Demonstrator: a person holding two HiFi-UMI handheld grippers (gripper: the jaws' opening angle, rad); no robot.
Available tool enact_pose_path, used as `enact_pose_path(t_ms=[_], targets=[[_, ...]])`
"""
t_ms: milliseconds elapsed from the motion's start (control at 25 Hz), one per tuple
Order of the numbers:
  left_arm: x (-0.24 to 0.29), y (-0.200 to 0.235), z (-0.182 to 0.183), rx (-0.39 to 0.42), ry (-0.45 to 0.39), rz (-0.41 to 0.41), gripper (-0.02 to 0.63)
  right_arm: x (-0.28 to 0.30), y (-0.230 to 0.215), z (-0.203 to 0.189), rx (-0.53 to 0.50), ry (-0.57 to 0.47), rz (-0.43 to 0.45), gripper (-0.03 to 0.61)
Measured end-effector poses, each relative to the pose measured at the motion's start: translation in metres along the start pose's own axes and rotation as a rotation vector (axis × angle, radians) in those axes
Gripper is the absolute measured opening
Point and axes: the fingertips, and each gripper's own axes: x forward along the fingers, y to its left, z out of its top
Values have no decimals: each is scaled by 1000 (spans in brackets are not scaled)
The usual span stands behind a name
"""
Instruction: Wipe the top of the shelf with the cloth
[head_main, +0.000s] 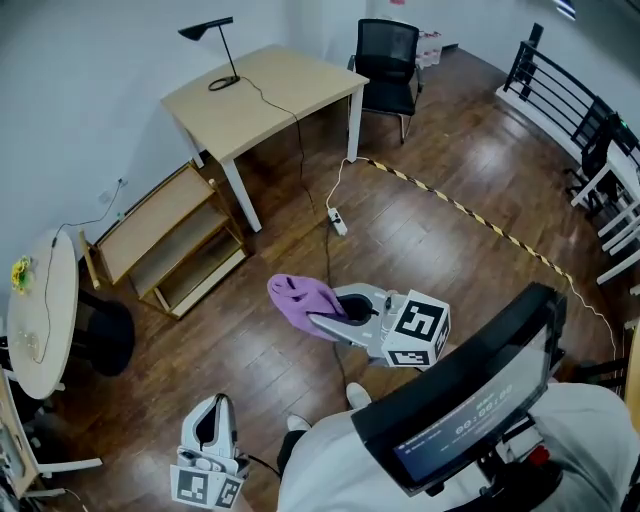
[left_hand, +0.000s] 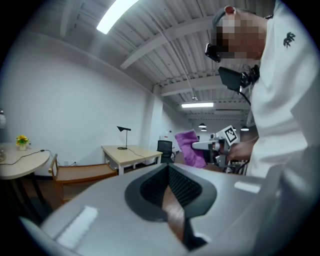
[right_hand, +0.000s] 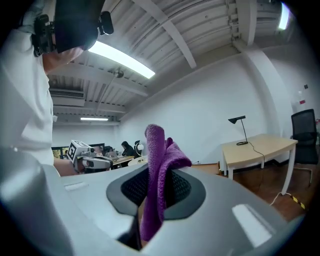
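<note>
Right gripper pinching purple cloth, well apart from shelf, left gripper jaws pressed together, empty, legible only in left gripper view.

The right gripper holds a purple cloth above the floor; the left gripper hangs low beside the person; the wooden shelf stands well apart, against the wall.
</note>
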Motion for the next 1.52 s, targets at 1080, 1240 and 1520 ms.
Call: enact_pose_path(t_ms=[1080, 1240, 1520], targets=[[-21, -16, 5, 65, 46, -154, 21, -27, 50, 18, -22, -47, -91, 51], [-23, -12, 5, 66, 45, -157, 21, -23, 49, 21, -40, -52, -94, 51], [-29, -8, 2, 63, 49, -168, 21, -12, 60, 12, -32, -29, -86, 51]])
